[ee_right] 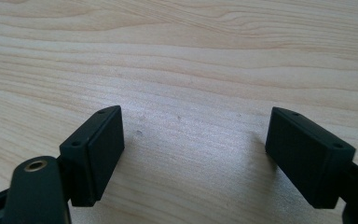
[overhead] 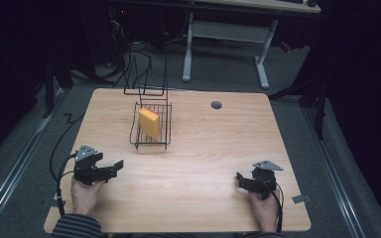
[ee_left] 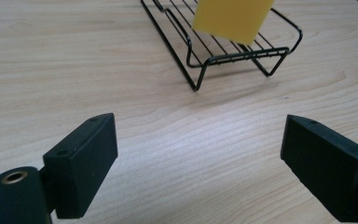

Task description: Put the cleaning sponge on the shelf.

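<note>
A yellow block [overhead: 150,123] leans on edge inside a black wire rack [overhead: 138,141] at the table's far middle-left. In the left gripper view the same yellow block [ee_left: 230,18] and wire rack [ee_left: 242,53] lie ahead and to the right of the jaws. A hand holds my left gripper [overhead: 117,166] near the front left of the table; this left gripper [ee_left: 198,154] is open over bare wood. Held low at the front right, my right gripper [overhead: 240,178] is also open, and the right gripper [ee_right: 193,154] has only wood grain between its jaws.
The wooden table [overhead: 203,148] has a round grey cable hole [overhead: 216,104] at the far right. A tall black wire frame [overhead: 146,74] stands at the far edge behind the rack. Cables trail off the left side, and a white desk frame [overhead: 225,44] stands beyond.
</note>
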The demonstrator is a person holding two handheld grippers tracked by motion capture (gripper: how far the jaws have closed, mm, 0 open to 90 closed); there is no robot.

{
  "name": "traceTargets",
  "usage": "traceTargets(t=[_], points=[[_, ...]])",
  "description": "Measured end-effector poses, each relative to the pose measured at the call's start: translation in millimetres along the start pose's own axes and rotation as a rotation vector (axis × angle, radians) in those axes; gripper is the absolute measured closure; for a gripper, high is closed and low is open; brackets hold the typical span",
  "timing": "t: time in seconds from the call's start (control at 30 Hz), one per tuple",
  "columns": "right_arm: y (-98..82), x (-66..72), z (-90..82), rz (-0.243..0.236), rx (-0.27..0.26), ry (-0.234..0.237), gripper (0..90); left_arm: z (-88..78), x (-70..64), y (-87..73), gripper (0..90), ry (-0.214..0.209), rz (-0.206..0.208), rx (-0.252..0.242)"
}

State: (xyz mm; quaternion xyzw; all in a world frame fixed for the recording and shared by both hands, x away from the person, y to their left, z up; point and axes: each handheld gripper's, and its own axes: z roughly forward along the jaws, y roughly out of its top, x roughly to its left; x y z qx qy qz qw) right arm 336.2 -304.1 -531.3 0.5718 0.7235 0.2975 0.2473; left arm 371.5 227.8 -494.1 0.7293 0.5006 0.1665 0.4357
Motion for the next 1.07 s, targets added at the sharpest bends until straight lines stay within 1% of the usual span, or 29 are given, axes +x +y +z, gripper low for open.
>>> traceTargets(t=[0.1, 0.17, 0.23, 0.33, 0.4, 0.5, 0.6, 0.63, 0.73, 1.07], points=[[0.0, 0.0, 0.0, 0.000, 0.000, 0.000, 19.5, 5.1, 0.9, -5.7, 12.5, 0.004, 0.015, 0.022], [0.0, 0.0, 0.0, 0.000, 0.000, 0.000, 19.5, 9.2, 1.4, -10.2, 12.8, 0.017, 0.031, 0.041], [0.0, 0.0, 0.0, 0.000, 0.000, 0.000, 19.5, 13.2, 2.5, -14.9, 12.9, 0.028, 0.037, 0.059], [0.0, -0.1, 0.0, -0.002, -0.001, 0.000, 19.5, 18.3, 5.4, -20.8, 12.9, 0.045, 0.038, 0.084], [0.0, 0.0, 0.0, 0.000, 0.000, 0.000, 19.5, 21.3, 6.6, -23.0, 13.0, 0.058, 0.031, 0.091], [0.0, 0.0, 0.0, 0.000, 0.000, 0.000, 19.5, 26.0, 6.8, -24.8, 13.1, 0.089, 0.057, 0.114], [0.0, -0.1, 0.0, 0.000, 0.000, -0.001, 19.5, 31.3, 6.4, -27.9, 13.1, 0.114, 0.073, 0.134], [0.0, 0.0, 0.0, 0.000, 0.000, 0.000, 19.5, 32.5, 5.7, -29.7, 13.1, 0.122, 0.082, 0.128], [0.0, 0.0, 0.0, 0.000, 0.000, 0.000, 19.5, 34.0, 2.3, -29.9, 13.8, 0.152, 0.111, 0.141], [-0.1, 0.1, -0.1, 0.002, 0.000, -0.001, 19.5, 34.0, 2.3, -30.1, 13.3, 0.151, 0.109, 0.141]])
